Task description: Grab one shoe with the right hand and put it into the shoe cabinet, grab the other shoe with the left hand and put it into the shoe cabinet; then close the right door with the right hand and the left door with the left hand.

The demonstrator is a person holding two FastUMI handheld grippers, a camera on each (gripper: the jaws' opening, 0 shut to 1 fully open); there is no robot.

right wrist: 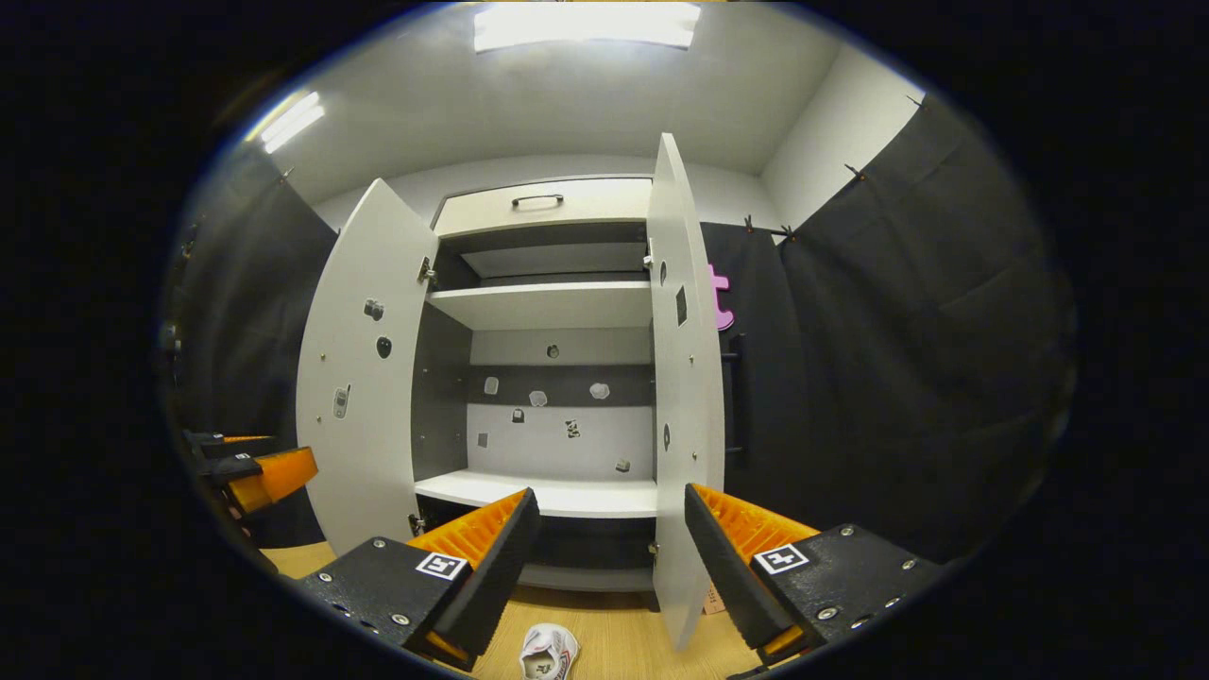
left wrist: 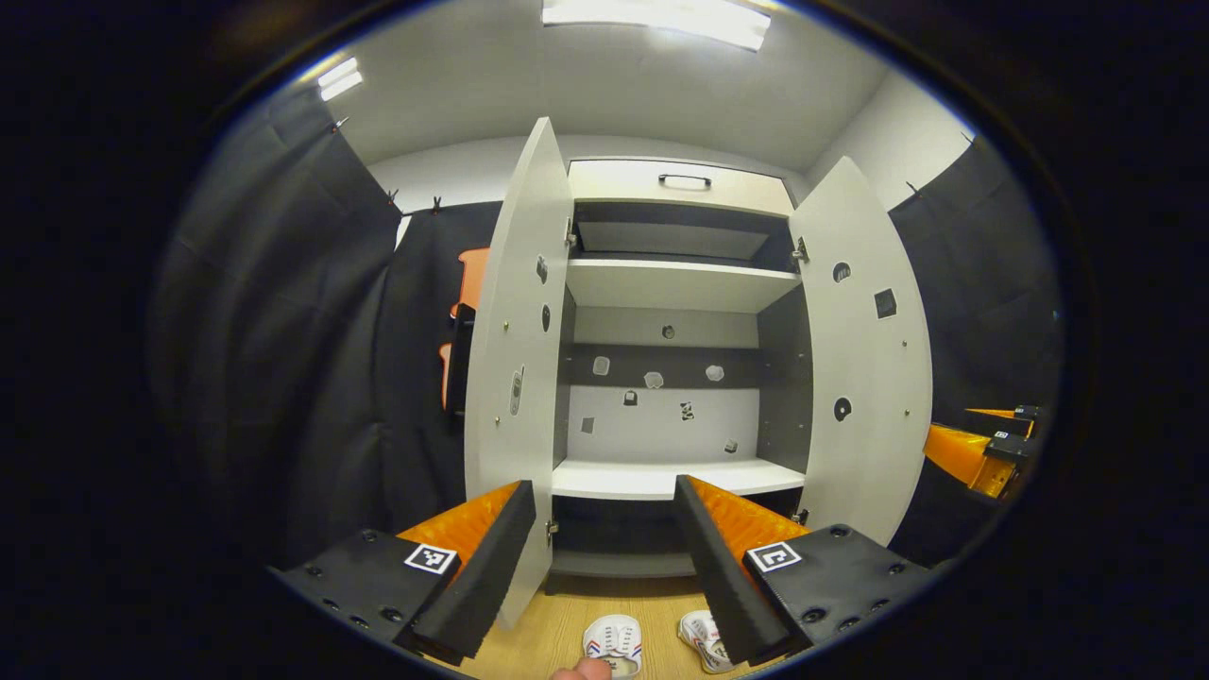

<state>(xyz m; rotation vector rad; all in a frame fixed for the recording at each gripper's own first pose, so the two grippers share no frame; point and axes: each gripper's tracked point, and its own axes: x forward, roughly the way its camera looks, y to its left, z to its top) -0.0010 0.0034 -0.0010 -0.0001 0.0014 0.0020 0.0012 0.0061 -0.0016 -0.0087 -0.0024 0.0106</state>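
- Left gripper [left wrist: 604,557]: jaws wide open, nothing between them, aimed at the shoe cabinet [left wrist: 675,283] dead ahead at 12 o'clock.
- Right gripper [right wrist: 612,557]: jaws wide open too, empty, facing the same cabinet [right wrist: 543,307] from further right.
- Both cabinet doors swung open. Left gripper view: left door [left wrist: 515,378] at 10 o'clock, right door [left wrist: 869,359] at 2 o'clock. Right gripper view: left door [right wrist: 364,378] at 9 o'clock, right door [right wrist: 685,397] nearly edge-on just right of centre.
- Shelves inside bare: upper shelf [left wrist: 675,283] and lower shelf [left wrist: 661,479] hold no shoes. Drawer with a dark handle [left wrist: 685,179] on top.
- Two white shoes on the wooden floor [left wrist: 567,623] in front of the cabinet, at 6 o'clock in left gripper view: one shoe [left wrist: 612,642] between the jaws, second shoe [left wrist: 704,640] just beside it, partly hidden by the right-hand finger.
- Right gripper view: one white shoe [right wrist: 548,652] on the floor at 6 o'clock, low between the jaws; cannot tell which of the pair.
- Fingertip of a hand [left wrist: 581,671] at the bottom edge, touching or just before the nearer shoe; cannot tell which.
- Other gripper seen far off: orange body at 4 o'clock in left gripper view [left wrist: 978,453], at 8 o'clock in right gripper view [right wrist: 255,467].
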